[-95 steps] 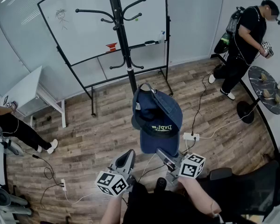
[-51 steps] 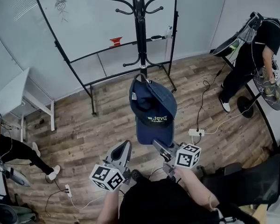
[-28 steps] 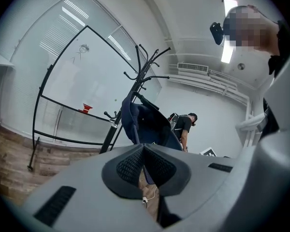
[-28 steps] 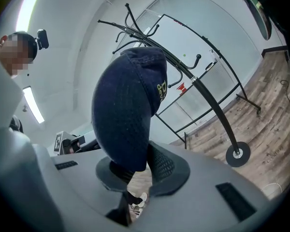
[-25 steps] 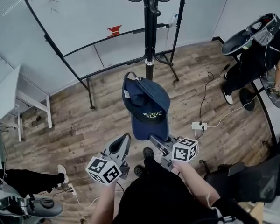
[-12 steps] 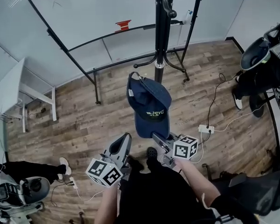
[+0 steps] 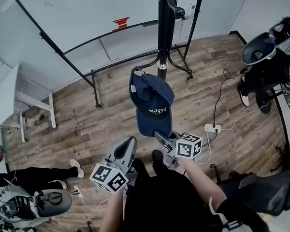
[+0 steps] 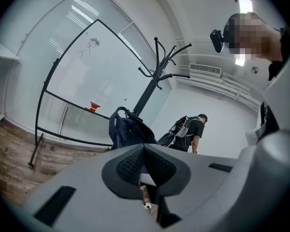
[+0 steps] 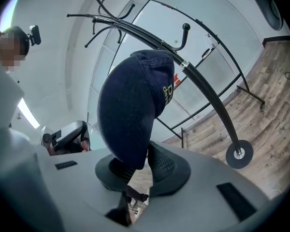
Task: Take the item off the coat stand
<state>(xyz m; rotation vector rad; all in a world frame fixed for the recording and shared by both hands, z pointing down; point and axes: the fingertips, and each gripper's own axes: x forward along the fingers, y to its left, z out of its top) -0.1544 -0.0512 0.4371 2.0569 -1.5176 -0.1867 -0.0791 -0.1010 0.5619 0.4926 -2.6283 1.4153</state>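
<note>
Since the earlier frames the view had swung, so the coat stand (image 7: 163,33) slid from eleven o'clock of the cap to twelve o'clock, while the grip itself had not changed. The right gripper (image 7: 157,134) was clamped on the front edge of the brim of the navy cap (image 7: 152,105). In the right gripper view its pads (image 9: 160,164) pinched the brim from both sides and the crown rose above them. The stiff brim probably gave the firmest edge to hold, letting the soft crown stand free. The cap was off the hooks and looked clear of the pole, though in the right gripper view the stand (image 9: 203,86) crossed behind it at three o'clock. The left gripper (image 7: 128,146), at eight o'clock of the cap, had its jaws pressed together on nothing. It seemingly sat idle because one grip sufficed for so light a thing. A whiteboard (image 7: 63,23) stood behind the stand, and another person (image 7: 266,66) was at three o'clock.
</note>
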